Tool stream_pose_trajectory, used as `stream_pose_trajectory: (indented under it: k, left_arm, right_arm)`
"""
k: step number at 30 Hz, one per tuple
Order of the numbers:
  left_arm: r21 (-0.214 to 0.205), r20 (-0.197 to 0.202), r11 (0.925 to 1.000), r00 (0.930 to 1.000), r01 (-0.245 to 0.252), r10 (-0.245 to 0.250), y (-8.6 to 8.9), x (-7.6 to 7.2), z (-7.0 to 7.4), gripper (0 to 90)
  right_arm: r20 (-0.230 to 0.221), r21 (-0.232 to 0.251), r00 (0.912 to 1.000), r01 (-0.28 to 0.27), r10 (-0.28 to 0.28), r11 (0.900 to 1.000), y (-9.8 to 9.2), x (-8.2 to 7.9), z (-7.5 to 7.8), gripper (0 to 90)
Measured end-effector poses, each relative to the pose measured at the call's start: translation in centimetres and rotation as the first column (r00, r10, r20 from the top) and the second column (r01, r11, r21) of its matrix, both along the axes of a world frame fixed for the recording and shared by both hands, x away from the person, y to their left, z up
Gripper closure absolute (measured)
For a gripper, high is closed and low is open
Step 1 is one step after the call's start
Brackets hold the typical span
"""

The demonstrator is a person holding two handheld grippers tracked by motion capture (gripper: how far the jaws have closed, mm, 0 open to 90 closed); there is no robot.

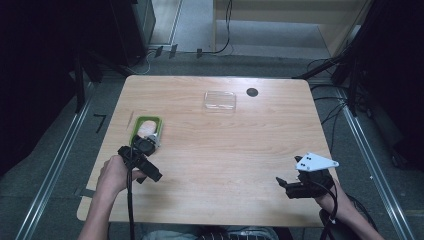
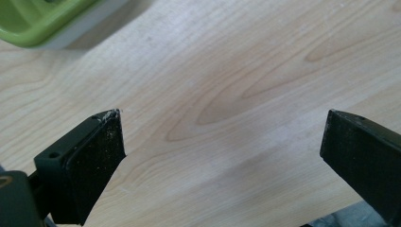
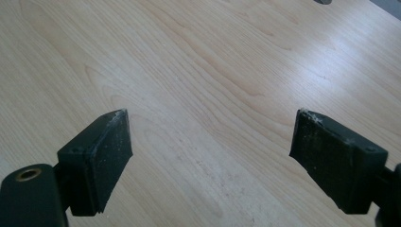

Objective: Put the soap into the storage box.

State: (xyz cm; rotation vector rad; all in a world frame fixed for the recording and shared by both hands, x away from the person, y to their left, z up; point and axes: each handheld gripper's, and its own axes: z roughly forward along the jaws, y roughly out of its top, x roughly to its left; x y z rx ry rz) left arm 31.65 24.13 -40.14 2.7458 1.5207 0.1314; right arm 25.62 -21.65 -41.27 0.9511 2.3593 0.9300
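A green-rimmed container [image 1: 137, 122] with something pale inside sits near the table's left edge, and its corner [image 2: 42, 19] shows at the top left of the left gripper view. My left gripper [image 1: 151, 161] is just in front of it, held low over the wood, with its jaws [image 2: 222, 123] wide open and nothing between them. My right gripper [image 1: 289, 171] hovers near the front right corner. It is also open [image 3: 211, 118], with bare wood between the jaws. A clear flat tub [image 1: 220, 100] lies at the far middle.
A small black round spot [image 1: 252, 92] sits beside the clear tub at the back, and its edge [image 3: 324, 1] shows in the right gripper view. A thin stick [image 1: 131, 119] lies left of the green container. The wooden table [image 1: 225, 160] stretches between the two grippers.
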Motion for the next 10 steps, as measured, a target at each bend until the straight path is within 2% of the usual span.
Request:
stream_pose_trajectory:
  k: [6, 9, 10]
  left_arm:
    - [-0.022, 0.019, 0.9997, 0.9998, 0.004, -0.004, 0.1, -1.1, -0.5, 0.6]
    - [-0.049, 0.036, 0.9988, 0.9994, 0.004, -0.003, 0.2, -1.5, -1.2, 0.0]
    - [-0.045, 0.043, 0.9990, 0.9991, 0.008, -0.006, 0.3, -1.5, -1.4, 0.0]
  right_arm:
    - [0.004, -0.001, 1.0000, 0.000, 0.000, 1.0000, -0.1, 0.0, 0.0, 13.4]
    - [0.000, 0.002, 1.0000, 0.007, -0.007, 1.0000, -0.1, 0.0, -0.1, 13.4]
    - [0.002, 0.003, 1.0000, 0.006, -0.006, 1.0000, -0.2, 0.0, -0.1, 13.4]
